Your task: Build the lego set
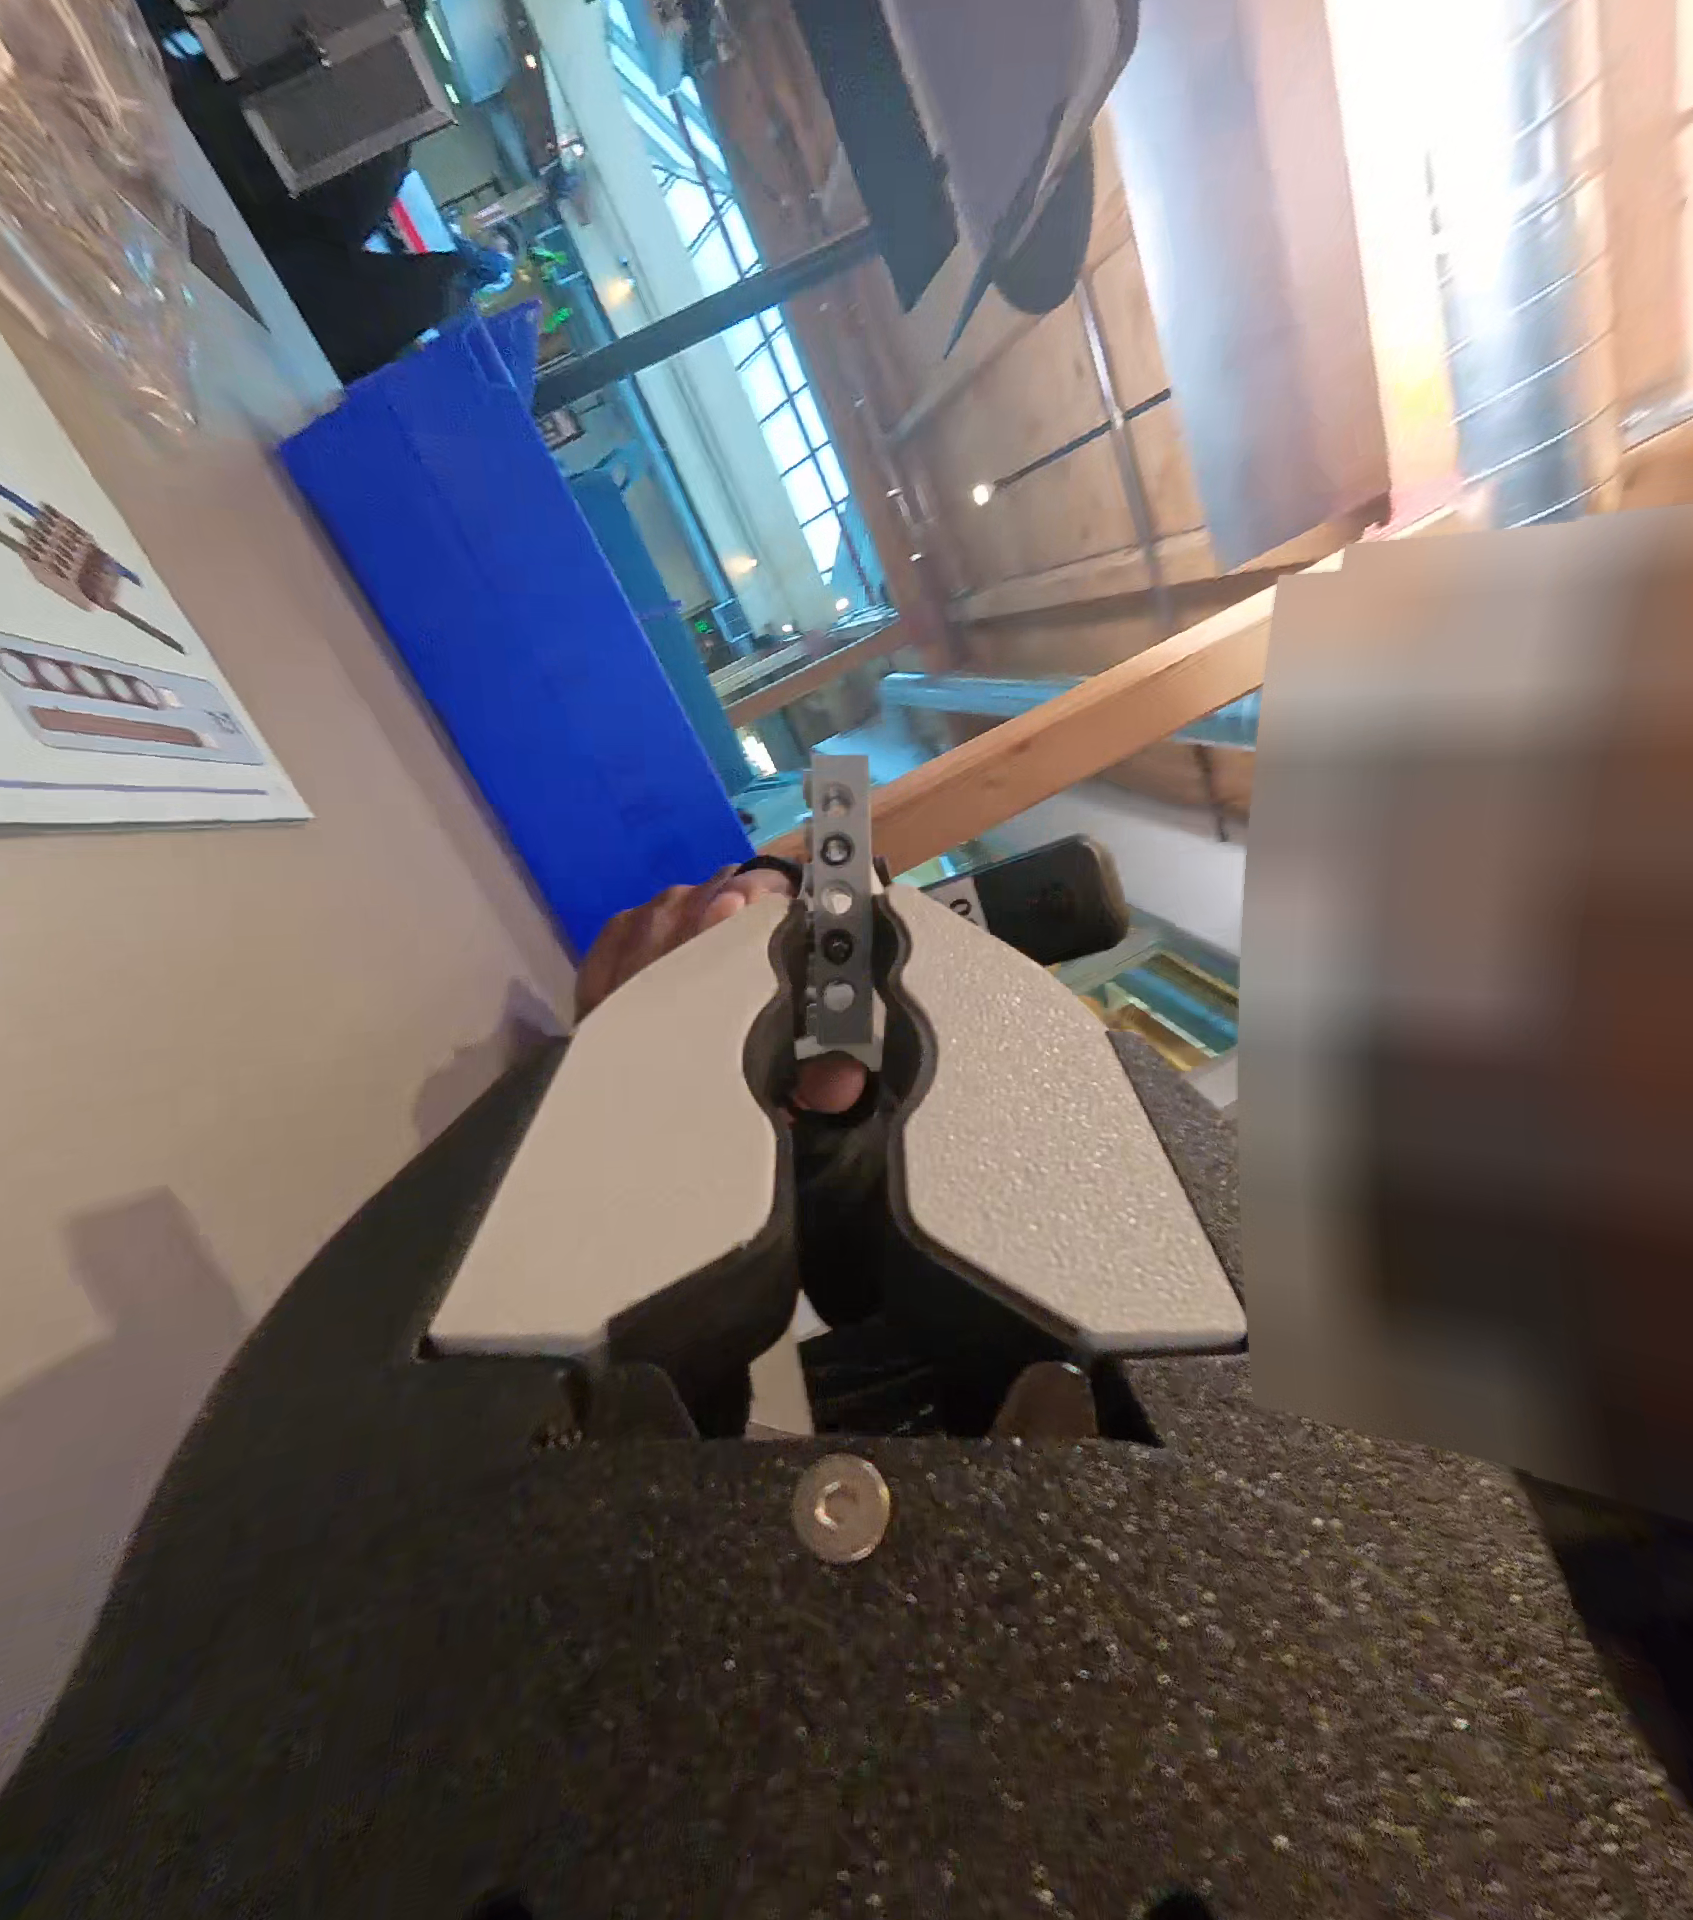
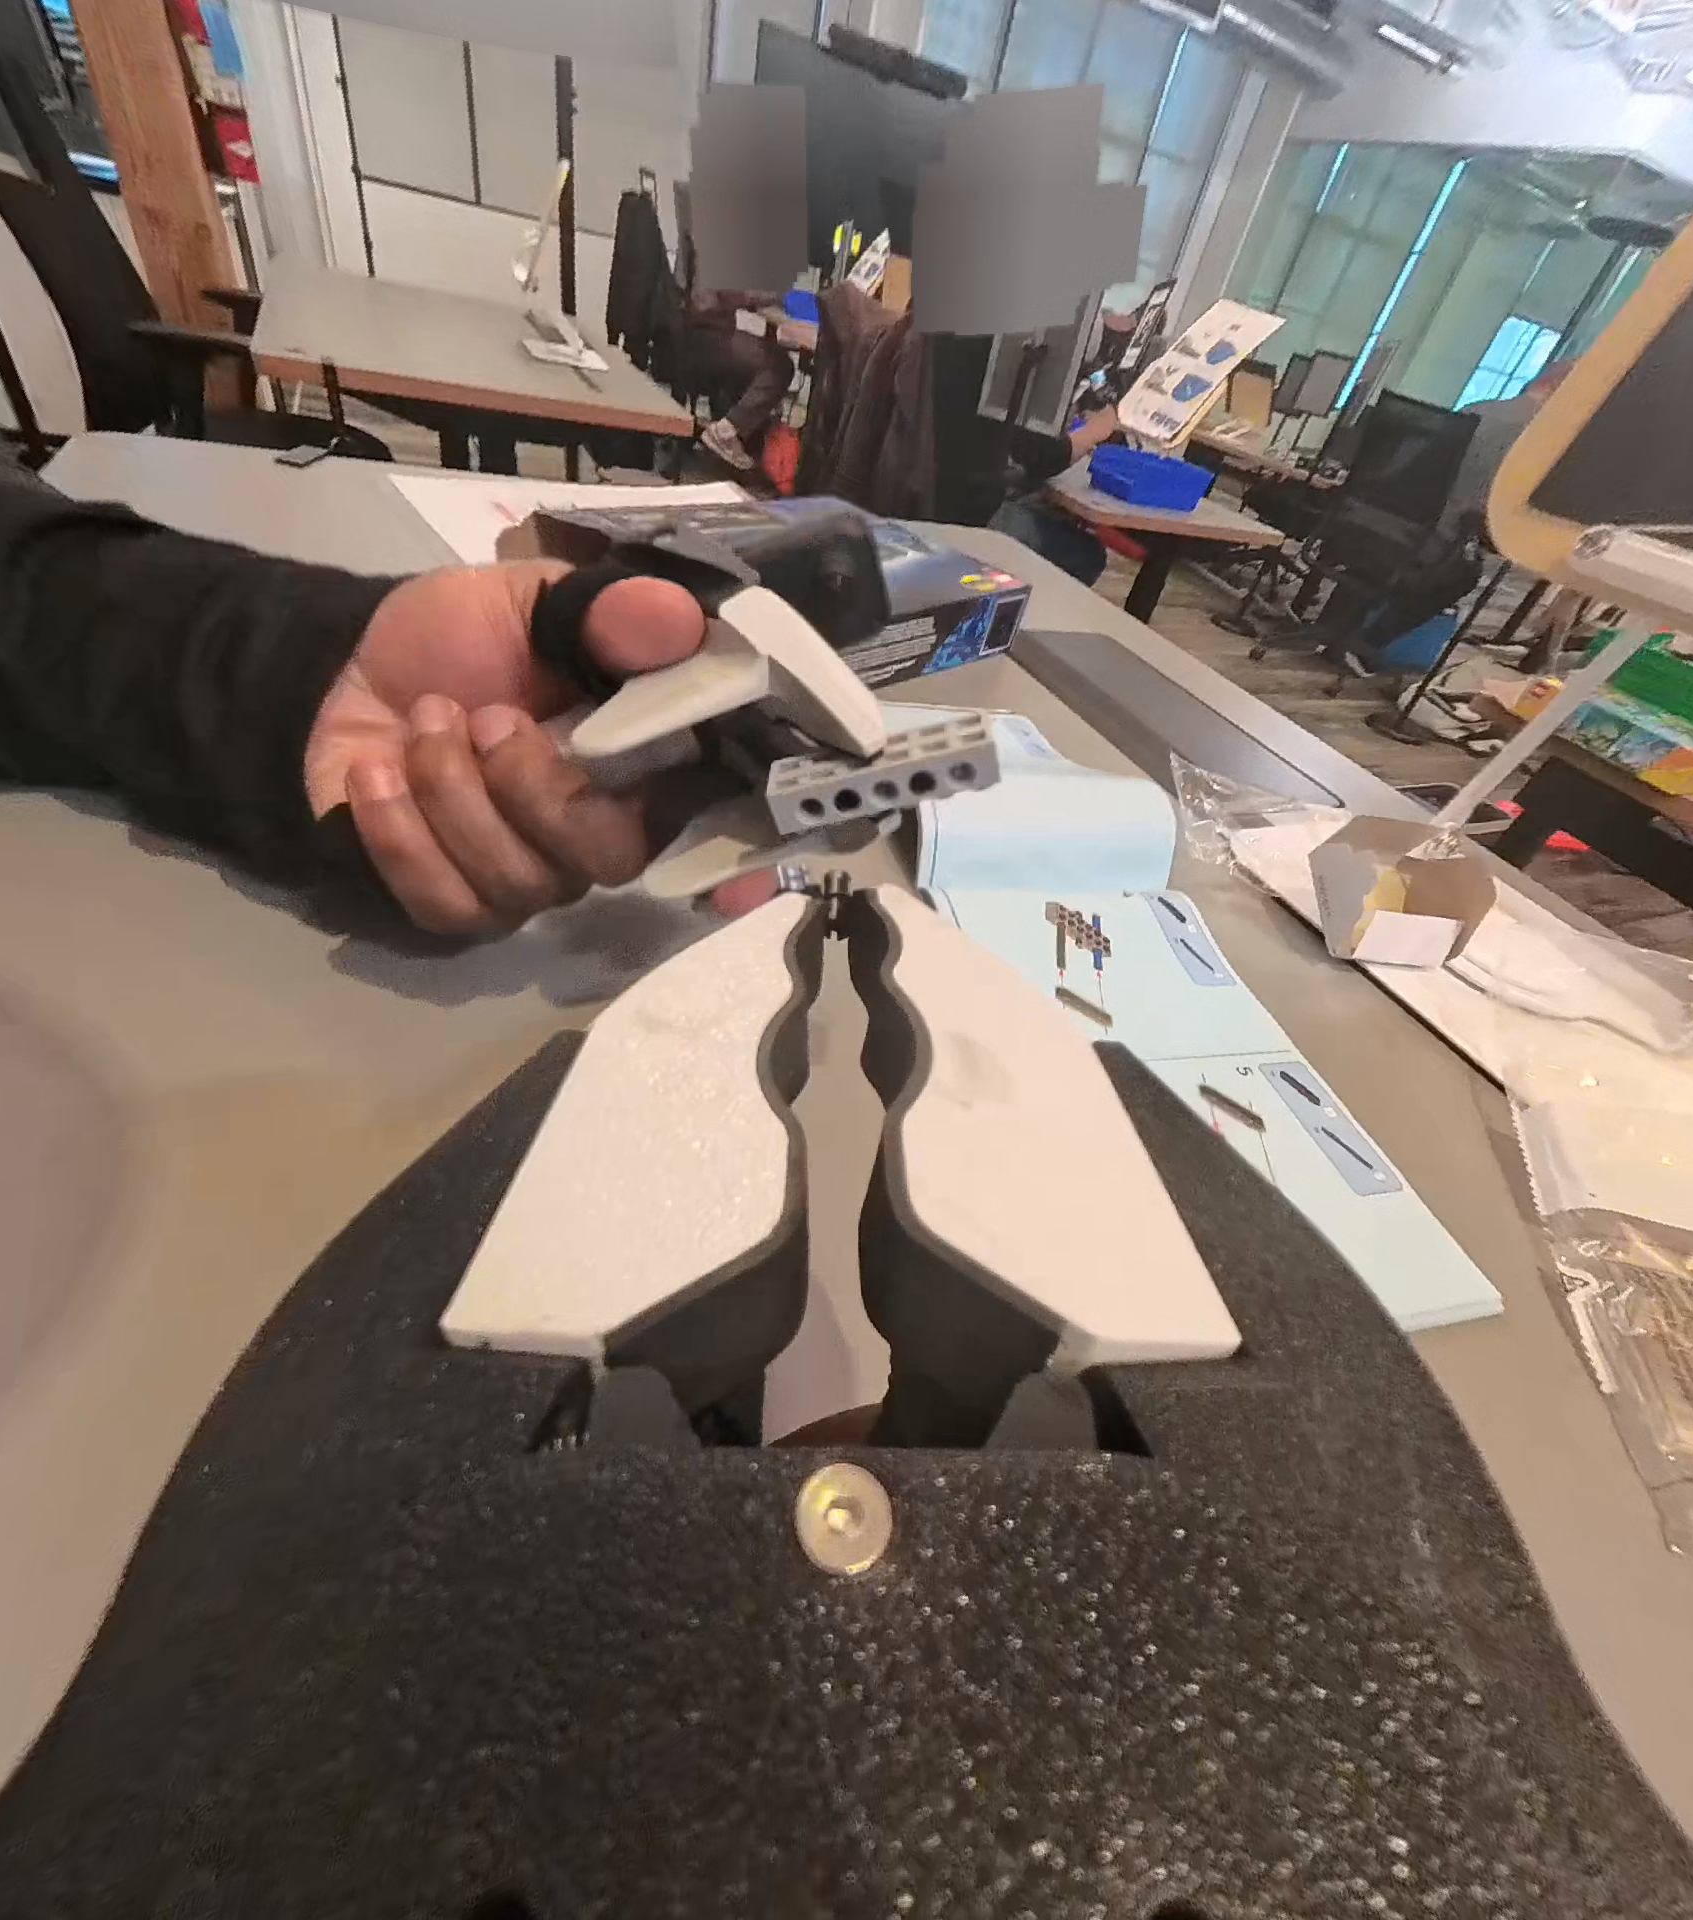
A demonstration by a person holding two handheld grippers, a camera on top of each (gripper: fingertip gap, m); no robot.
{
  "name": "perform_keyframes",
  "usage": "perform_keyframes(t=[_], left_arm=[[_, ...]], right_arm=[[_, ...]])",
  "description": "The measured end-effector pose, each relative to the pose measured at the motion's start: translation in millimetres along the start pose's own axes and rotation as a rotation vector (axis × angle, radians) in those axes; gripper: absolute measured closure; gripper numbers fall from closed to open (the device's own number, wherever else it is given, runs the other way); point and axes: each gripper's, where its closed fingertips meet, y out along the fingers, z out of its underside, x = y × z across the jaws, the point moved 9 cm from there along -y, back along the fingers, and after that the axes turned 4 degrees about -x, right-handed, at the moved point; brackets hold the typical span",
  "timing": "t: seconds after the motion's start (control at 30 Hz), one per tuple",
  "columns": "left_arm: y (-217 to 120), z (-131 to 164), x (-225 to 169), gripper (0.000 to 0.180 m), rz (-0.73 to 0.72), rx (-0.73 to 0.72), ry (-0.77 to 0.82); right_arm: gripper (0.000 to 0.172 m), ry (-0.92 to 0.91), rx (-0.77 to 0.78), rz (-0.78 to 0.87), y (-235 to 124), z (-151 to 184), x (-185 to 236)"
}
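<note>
Right wrist view shows the right gripper (image 2: 834, 914) clenched on a small black pin (image 2: 834, 896), which is nipped at the very tips and stands up out of them. Just above it the left gripper (image 2: 878, 784) comes in from the left, carried by a hand (image 2: 468, 748). It is clamped top and bottom on a grey brick with a row of holes (image 2: 883, 784), and one end of the brick juts out past the fingers. The pin sits close under the lower finger of that gripper, and I cannot tell whether the two touch. None of the pin is inside a hole on the side facing this camera.

Both pieces are held up off the tabletop (image 2: 198, 1039). An open instruction booklet (image 2: 1237, 1039) lies below and to the right of them (pale blue pages with step drawings). Beyond it are a torn cardboard carton (image 2: 1393, 894) and clear plastic bags (image 2: 1673, 1351). A dark printed box (image 2: 925, 613) lies behind the left gripper.

The left wrist view adds a blue bin (image 1: 509, 582) beyond the brick. Nothing lies between pin and brick except the lower finger.
</note>
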Motion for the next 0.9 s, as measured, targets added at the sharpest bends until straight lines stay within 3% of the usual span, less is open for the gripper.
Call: perform_keyframes(t=[0.13, 0.6, 0.9], left_arm=[[4, 7, 6, 0.169, 0.049, -0.014, -0.068], [13, 19, 6, 0.169, 0.112, 0.052, -0.059], [14, 18, -2, 0.169, 0.075, 0.08, 0.089]], right_arm=[[0.167, 0.011, -0.026, 0.042, 2, -3, 3], [0.167, 0.021, -0.047, 0.038, 2, -1, 5], [0.167, 0.19, -0.08, -0.002, 1, -1, 3]])
